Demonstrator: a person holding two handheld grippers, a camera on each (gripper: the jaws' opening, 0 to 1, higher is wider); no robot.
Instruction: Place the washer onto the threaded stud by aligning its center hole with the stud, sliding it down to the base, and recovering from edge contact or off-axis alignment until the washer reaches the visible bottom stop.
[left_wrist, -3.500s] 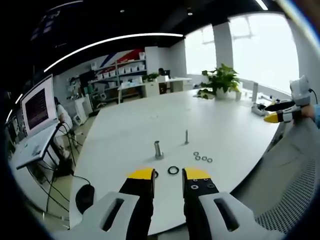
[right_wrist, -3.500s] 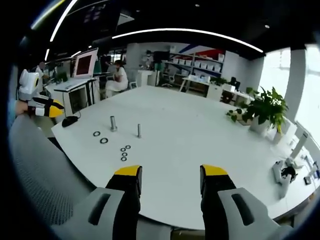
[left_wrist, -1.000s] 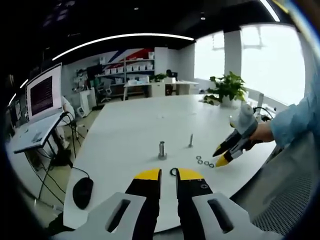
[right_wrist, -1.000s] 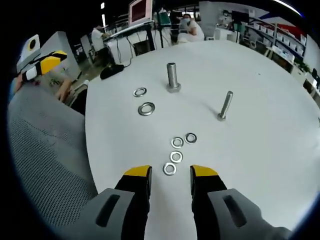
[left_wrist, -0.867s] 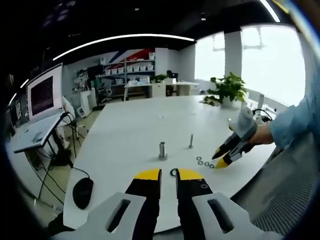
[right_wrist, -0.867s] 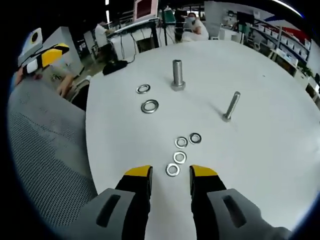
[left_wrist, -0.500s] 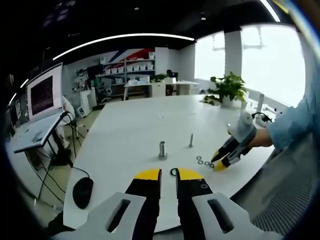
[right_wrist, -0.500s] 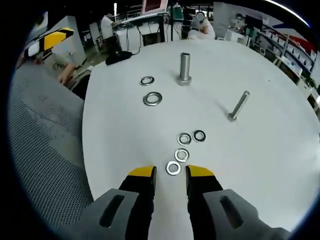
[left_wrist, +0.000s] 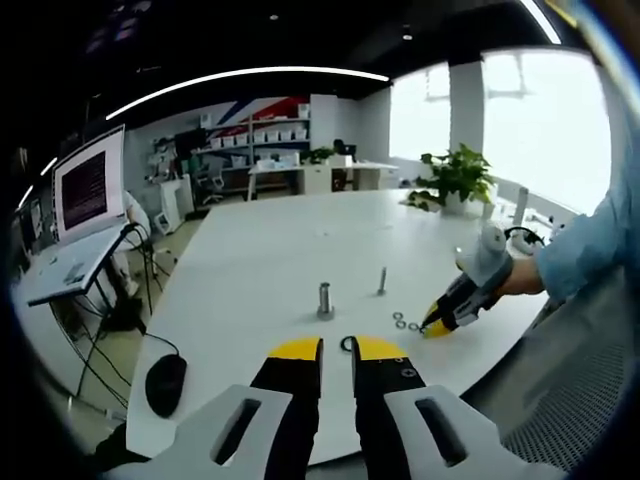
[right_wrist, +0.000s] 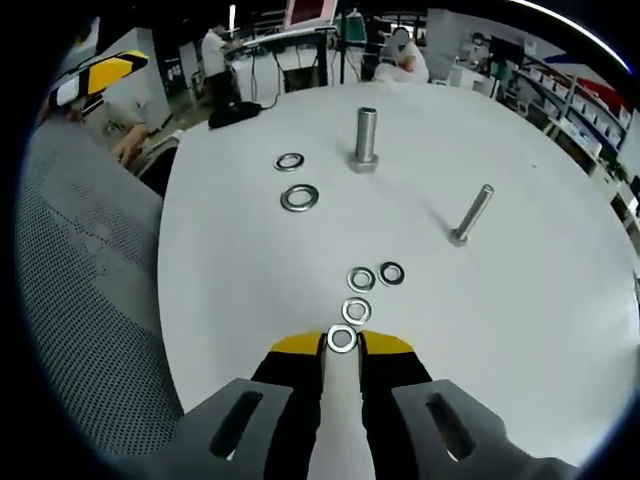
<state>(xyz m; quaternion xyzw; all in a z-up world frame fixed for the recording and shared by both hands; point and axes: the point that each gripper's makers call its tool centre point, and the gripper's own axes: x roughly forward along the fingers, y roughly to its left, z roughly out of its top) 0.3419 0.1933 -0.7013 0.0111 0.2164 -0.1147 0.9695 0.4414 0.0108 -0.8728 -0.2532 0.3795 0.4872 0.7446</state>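
A white round surface (right_wrist: 560, 330) in an open office is seen carrying all the parts. On it stand a thick stud (right_wrist: 365, 139) and, well apart from it, a thinner threaded stud (right_wrist: 470, 215); two larger washers (right_wrist: 299, 198) lie beside the thick one, and three small washers (right_wrist: 361, 279) are strung out nearer the edge. Since half a second ago the right tool (right_wrist: 341, 345) has been closed from a narrow gap until its yellow tips are pinched on the nearest small washer (right_wrist: 341, 339), at the surface edge. The washer is judged gripped but not yet lifted; carrying and aligning it over a stud remain. The left tool (left_wrist: 335, 350) is held back, jaws nearly shut with nothing seen between them, a dark ring (left_wrist: 346, 343) lying just beyond its tips.
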